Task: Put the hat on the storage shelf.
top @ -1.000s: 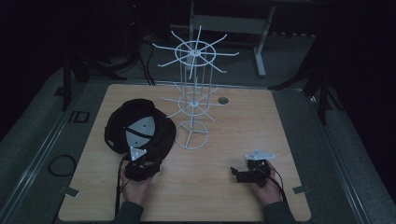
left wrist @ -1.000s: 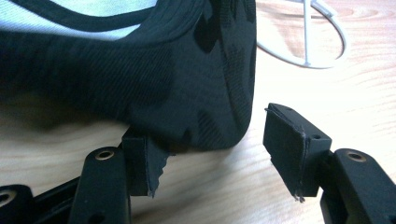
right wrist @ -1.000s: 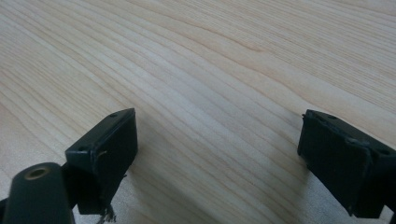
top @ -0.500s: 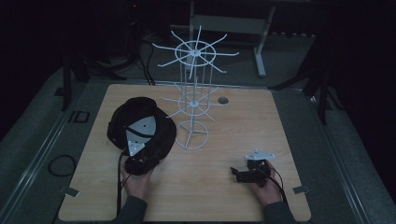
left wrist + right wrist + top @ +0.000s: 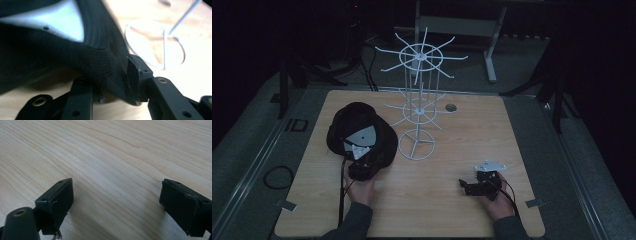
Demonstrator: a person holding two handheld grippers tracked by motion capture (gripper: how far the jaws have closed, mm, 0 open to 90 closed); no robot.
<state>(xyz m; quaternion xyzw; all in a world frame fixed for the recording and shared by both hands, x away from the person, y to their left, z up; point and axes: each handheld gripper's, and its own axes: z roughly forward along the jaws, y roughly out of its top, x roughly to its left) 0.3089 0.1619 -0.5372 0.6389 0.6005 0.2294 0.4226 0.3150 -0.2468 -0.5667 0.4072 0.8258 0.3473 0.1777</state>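
Black hat [image 5: 362,131] lying on the wooden table [image 5: 522,135], just left of the white wire rack [image 5: 418,100] and nearly touching the ring of its round base [image 5: 417,145]. Soft dark fabric, brim spread out flat, a pale triangular patch on top (looks like the grey plate of the gripper, hard to be sure in this light).

Left gripper [image 5: 115,82] pushed in at the near edge of the hat, on the side away from the rack's top. Jaws closed down on a fold of the black brim, fabric bunched between them, the rack's base ring visible just beyond in the left gripper view. Left hand [image 5: 360,187] right behind it, sleeve coming up from the table's near edge.

Right gripper [image 5: 473,186] well off to the right of the rack and nearer the person, resting low over bare wood. Jaws spread wide, nothing between them except wood grain. Right hand [image 5: 492,195] wrapped around its back end, cable trailing off.

Small round dark thing [image 5: 451,107] on the table just right of the rack, farther back.
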